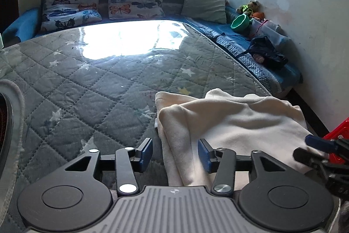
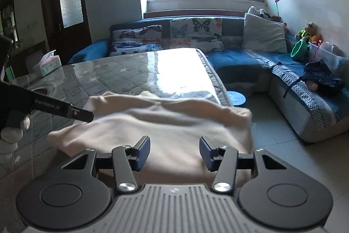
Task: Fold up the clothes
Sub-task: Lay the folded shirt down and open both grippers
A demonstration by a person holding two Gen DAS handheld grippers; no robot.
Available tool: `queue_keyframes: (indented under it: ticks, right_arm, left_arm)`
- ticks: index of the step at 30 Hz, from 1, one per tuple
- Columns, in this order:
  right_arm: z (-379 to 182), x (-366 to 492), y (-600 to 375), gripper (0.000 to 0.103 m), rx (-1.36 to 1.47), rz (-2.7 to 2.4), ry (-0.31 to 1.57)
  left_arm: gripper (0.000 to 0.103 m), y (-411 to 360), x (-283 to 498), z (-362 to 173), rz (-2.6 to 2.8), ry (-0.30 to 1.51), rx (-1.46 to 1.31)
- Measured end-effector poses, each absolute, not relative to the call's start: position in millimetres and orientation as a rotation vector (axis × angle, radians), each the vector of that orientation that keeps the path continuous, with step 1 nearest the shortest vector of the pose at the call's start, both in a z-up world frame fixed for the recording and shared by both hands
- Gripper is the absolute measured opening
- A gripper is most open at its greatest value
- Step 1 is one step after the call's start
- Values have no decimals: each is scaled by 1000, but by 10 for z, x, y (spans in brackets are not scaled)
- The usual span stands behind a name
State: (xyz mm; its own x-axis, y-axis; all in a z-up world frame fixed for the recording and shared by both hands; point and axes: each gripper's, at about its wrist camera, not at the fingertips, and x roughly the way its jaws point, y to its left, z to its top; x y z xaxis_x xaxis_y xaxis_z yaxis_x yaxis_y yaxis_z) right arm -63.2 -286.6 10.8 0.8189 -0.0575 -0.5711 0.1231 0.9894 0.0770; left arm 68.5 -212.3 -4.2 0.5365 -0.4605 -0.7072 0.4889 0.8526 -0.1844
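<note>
A cream garment [image 1: 231, 123] lies folded on the quilted grey table [image 1: 91, 84], near its right front corner; it also shows in the right wrist view [image 2: 174, 123]. My left gripper [image 1: 175, 153] is open and empty, over the garment's left edge. My right gripper [image 2: 174, 152] is open and empty, just above the garment's near part. The right gripper shows at the right edge of the left wrist view [image 1: 316, 150]. The left gripper shows at the left of the right wrist view [image 2: 80, 114], at the garment's left edge.
A blue L-shaped sofa [image 2: 240, 58] with butterfly cushions [image 2: 196, 33] wraps the far and right sides. A tissue box [image 2: 49, 62] stands at the table's far left. A blue round stool [image 2: 236, 97] sits on the floor by the table. A dark garment [image 2: 322, 78] lies on the sofa.
</note>
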Motion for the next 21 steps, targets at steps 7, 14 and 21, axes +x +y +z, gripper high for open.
queue_keyframes:
  ticks: [7,14,21]
  right_arm:
    - [90,-632,-2792,57,85,-113,606]
    - [74,-652,-2677,63,82,-99,593]
    - [-3,-607,-2661,66,65,-103,630]
  left_arm:
    - [68,-2085,460,-12,-568,788,78]
    - [68,-2109,280,-57,-596,763,121]
    - [68,-2181,292,-148,-592,776,141]
